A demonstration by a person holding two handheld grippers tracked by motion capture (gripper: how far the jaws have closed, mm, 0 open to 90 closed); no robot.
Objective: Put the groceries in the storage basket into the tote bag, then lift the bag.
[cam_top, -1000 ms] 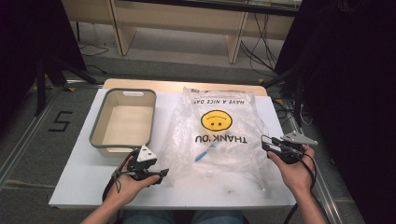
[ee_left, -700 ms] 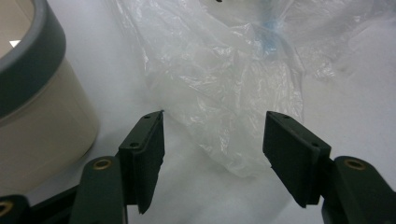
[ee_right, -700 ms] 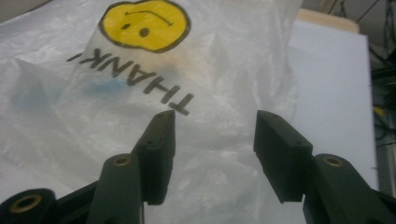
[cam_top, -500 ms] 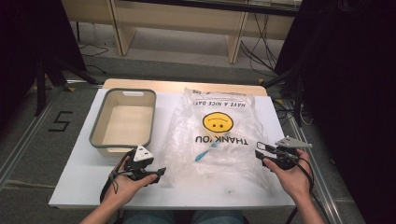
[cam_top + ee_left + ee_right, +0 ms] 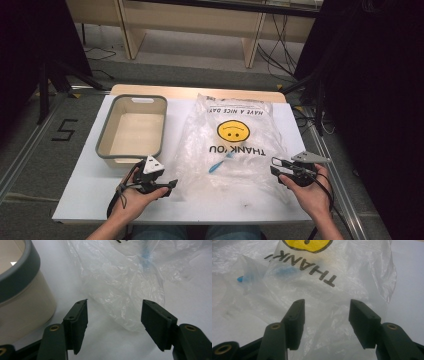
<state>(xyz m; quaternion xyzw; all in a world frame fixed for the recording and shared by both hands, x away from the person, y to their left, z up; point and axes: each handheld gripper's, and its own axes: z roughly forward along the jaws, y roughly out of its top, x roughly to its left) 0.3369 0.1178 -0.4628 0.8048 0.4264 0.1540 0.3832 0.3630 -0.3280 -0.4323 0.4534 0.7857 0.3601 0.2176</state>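
So the clear plastic bag (image 5: pixel 227 145) with the smiley face and upside-down THANK YOU print is lying flat and crinkled in the middle of the white tabletop (image 5: pixel 90 187), just to the 3 o'clock side of the grey-rimmed beige bin (image 5: pixel 131 127). There's a small blue thing (image 5: pixel 216 165) showing through the film around the bag's middle, can't tell what it is. Left tool (image 5: pixel 170 184) sits at the bag's 8 o'clock corner with its jaws spread wide and nothing between them; in the left gripper view the bag's edge is just ahead of the pads. Right tool (image 5: pixel 276 166) is at the 4 o'clock edge; its jaws have just been opening and stand wide over the film, not pinching it. My guess is this stuff is super light, floppy and slippery, so it'll slide and bunch. I'd pinch a bunched fold at the near edge, one per side, not the flat single layer.
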